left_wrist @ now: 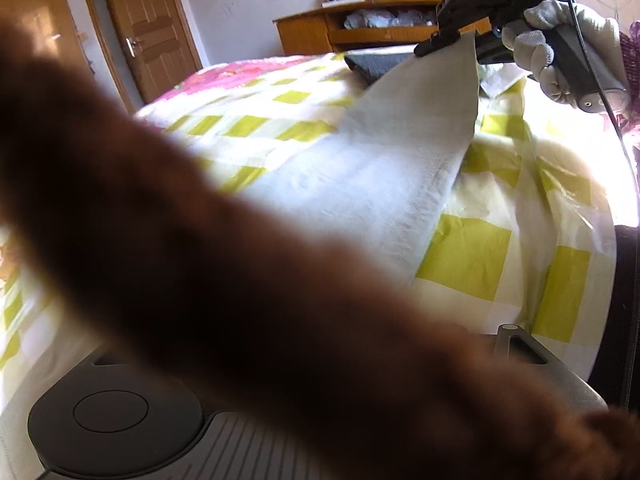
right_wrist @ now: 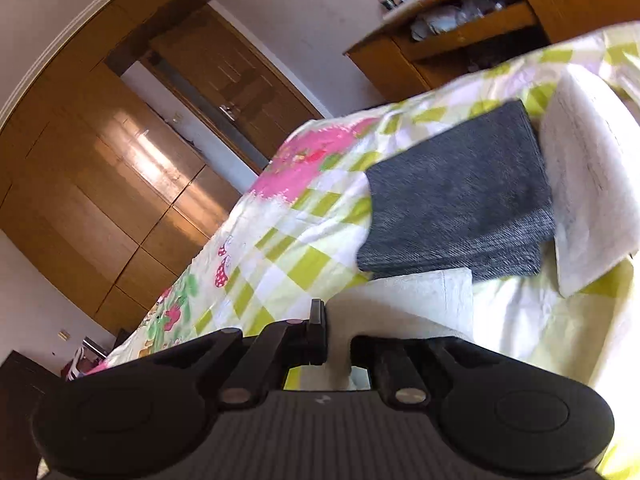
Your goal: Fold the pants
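The pale grey pants [left_wrist: 400,152] are soft, matt, finely fuzzy cloth. The yellow-green checked bedcover [left_wrist: 500,264] is smooth, thin cotton-like fabric. The folded dark grey garment [right_wrist: 460,200] near its far edge looks coarse, denim-like. The black right gripper [right_wrist: 338,344] is matt plastic; the brown wardrobe [right_wrist: 120,168] is glossy wood.

Checkered bed [right_wrist: 312,236], folded dark garment [right_wrist: 460,200].

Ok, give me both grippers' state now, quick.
Left gripper: fingers hidden behind a blurred brown shape; cannot tell.
Right gripper: shut on the pale pants, lifting one end off the bed.
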### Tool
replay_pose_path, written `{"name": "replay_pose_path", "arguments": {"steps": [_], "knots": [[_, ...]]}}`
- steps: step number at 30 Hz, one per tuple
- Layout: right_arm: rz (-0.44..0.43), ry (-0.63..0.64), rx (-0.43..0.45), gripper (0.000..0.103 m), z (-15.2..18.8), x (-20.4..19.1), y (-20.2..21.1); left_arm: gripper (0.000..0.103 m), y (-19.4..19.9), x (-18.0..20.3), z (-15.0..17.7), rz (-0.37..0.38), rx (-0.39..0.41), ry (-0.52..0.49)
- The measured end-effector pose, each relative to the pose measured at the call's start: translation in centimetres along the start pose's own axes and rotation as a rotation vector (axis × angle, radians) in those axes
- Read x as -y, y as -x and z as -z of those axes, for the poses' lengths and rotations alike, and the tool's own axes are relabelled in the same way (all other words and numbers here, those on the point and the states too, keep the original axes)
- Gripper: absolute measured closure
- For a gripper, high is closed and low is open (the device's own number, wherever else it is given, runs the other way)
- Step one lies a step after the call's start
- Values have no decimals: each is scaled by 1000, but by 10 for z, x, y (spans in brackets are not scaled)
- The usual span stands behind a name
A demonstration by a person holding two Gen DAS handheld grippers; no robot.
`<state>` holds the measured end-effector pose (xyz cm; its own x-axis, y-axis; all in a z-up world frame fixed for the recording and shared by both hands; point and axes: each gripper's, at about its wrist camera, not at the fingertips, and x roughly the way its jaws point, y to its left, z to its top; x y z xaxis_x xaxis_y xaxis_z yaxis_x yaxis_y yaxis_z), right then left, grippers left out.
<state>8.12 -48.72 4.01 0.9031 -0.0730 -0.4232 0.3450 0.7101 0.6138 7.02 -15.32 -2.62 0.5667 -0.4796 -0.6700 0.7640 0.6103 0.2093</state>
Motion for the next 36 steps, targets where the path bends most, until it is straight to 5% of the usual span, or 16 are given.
{"name": "replay_pose_path", "arguments": {"steps": [6, 10, 14, 20, 26, 31, 36], "knots": [[-115, 548, -45, 81, 62, -153, -8, 24, 42, -49, 34, -88, -8, 54], [-238, 1030, -113, 81, 174, -246, -14, 24, 74, -88, 60, -203, 0, 161], [-337, 1344, -201, 81, 284, -267, -19, 24, 108, -109, 83, -293, 24, 254], [-322, 1462, -258, 81, 335, -250, -13, 23, 139, -114, 110, -314, 37, 329], [-307, 1508, -230, 70, 336, -259, -10, 23, 158, -120, 112, -307, 114, 359], [-432, 1487, -308, 59, 327, -263, 5, 23, 166, -117, 118, -317, 110, 361], [-604, 1244, -525, 59, 296, -262, 11, 23, 169, -121, 120, -323, 118, 368]]}}
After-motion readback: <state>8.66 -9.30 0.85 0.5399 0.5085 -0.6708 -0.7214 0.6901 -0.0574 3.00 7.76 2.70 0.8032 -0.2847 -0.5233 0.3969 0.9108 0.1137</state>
